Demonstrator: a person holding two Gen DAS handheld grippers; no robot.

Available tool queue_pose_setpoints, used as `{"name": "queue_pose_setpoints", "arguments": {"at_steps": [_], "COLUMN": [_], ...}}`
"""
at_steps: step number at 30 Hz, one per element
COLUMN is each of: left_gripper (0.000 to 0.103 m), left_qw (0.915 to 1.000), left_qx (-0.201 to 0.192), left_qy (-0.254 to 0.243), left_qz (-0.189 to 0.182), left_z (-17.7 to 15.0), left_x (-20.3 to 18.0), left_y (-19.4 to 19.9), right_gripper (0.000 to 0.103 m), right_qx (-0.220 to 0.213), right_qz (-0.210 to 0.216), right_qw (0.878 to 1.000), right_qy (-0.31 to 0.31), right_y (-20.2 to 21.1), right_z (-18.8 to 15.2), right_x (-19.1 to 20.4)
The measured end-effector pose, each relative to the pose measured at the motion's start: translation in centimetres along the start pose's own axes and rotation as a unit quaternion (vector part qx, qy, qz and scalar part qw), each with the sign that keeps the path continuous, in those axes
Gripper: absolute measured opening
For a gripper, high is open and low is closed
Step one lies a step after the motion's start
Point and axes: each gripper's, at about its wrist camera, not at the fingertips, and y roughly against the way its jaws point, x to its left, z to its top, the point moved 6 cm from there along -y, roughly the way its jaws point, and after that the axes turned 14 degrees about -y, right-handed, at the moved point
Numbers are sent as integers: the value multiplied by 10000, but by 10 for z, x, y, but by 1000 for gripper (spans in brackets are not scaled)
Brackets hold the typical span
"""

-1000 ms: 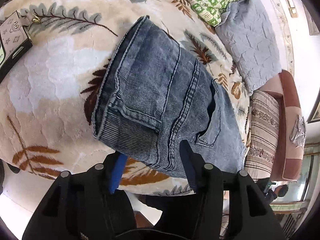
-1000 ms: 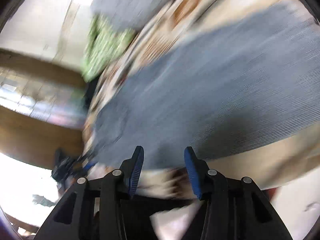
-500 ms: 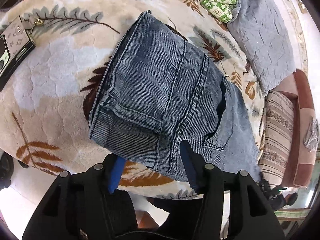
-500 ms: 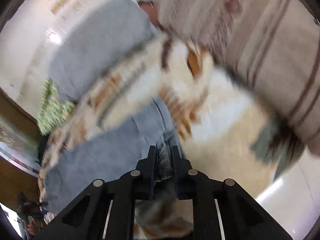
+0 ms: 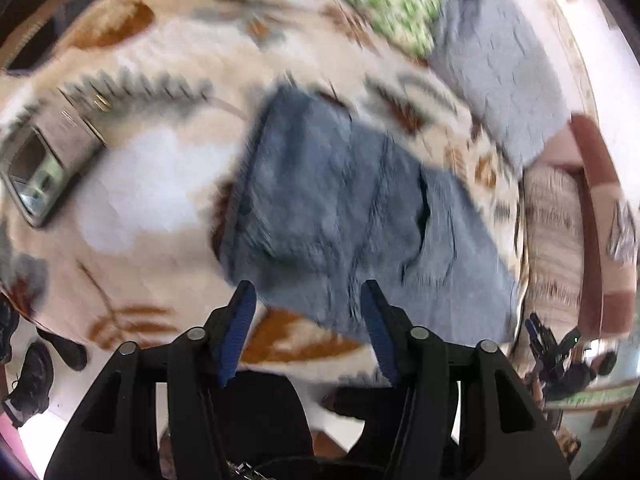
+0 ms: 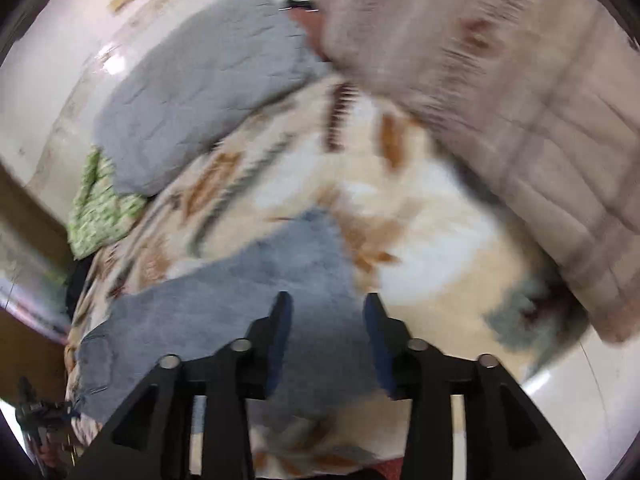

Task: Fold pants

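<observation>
Pants (image 5: 340, 208) lay folded on bedspread (image 5: 152, 184); left gripper (image 5: 308, 300) and right gripper (image 6: 326, 312) opening, jaws empty. Judged release step; next, tidy fold.

Blue denim pants (image 5: 340, 208), cream leaf-print blanket (image 5: 152, 184), grey pillow (image 5: 500, 76)

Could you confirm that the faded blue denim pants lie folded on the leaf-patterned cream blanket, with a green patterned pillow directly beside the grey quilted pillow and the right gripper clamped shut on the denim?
Not quite: in the right wrist view the right gripper is not clamped; its jaws are opening, pads clear of the faded blue denim pants. The rest holds: pants on the leaf-patterned cream blanket, green patterned pillow beside the grey quilted pillow.
</observation>
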Motion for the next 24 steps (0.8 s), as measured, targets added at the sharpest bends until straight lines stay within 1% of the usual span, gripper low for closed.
{"name": "queue_pose_setpoints", "arguments": {"at_steps": [1, 2, 3, 4, 7, 10, 13, 14, 16, 17, 18, 19, 20, 21, 22, 24], "left_gripper": [61, 62, 62, 62, 62, 62, 62, 63, 68, 68, 69, 69, 69, 69, 70, 70], "left_qw": [9999, 9998, 9997, 9994, 9979, 9958, 9939, 9937, 9920, 9912, 9912, 9914, 9916, 9926, 9944, 9953], "left_qx": [-70, -85, -57, 40, 264, 376, 431, 466, 591, 645, 657, 636, 598, 499, 404, 469], "left_qy": [97, 183, 243, 341, 577, 766, 856, 846, 826, 811, 771, 711, 645, 544, 434, 402], "left_qz": [77, 95, 78, 52, -157, -325, -544, -573, -751, -825, -857, -896, -945, -961, -869, -746], "left_z": [10, 18, 26, 36, 58, 71, 78, 78, 77, 77, 77, 78, 79, 80, 81, 80], "left_x": [8, 15, 20, 26, 37, 43, 47, 48, 49, 49, 47, 43, 39, 35, 32, 32], "left_y": [2, -1, -5, -14, -40, -58, -66, -68, -75, -76, -77, -74, -71, -67, -64, -70], "right_gripper": [48, 50, 56, 59, 59, 59, 59, 59, 59, 59, 51, 7, 5, 2, 2, 1], "right_qx": [143, 313, 555, 736, 1321, 1723, 2010, 2113, 2258, 2341, 2324, 2331, 2301, 2059, 1941, 1913], "right_qz": [154, 323, 519, 659, 1071, 1289, 1239, 1116, 874, 768, 793, 855, 834, 820, 843, 646], "right_qw": [9996, 9982, 9953, 9923, 9776, 9635, 9511, 9466, 9395, 9335, 9289, 9198, 9139, 9094, 9055, 9046], "right_qy": [202, 388, 600, 746, 1242, 1594, 1989, 2165, 2425, 2605, 2773, 3040, 3238, 3520, 3678, 3755], "right_y": [-8, -21, -40, -54, -105, -152, -194, -212, -234, -244, -247, -245, -241, -229, -224, -231], "right_z": [-3, -7, -14, -21, -49, -71, -89, -96, -107, -114, -117, -121, -123, -124, -125, -126], "right_x": [20, 44, 75, 96, 175, 239, 285, 298, 307, 311, 314, 323, 331, 341, 347, 345]}}
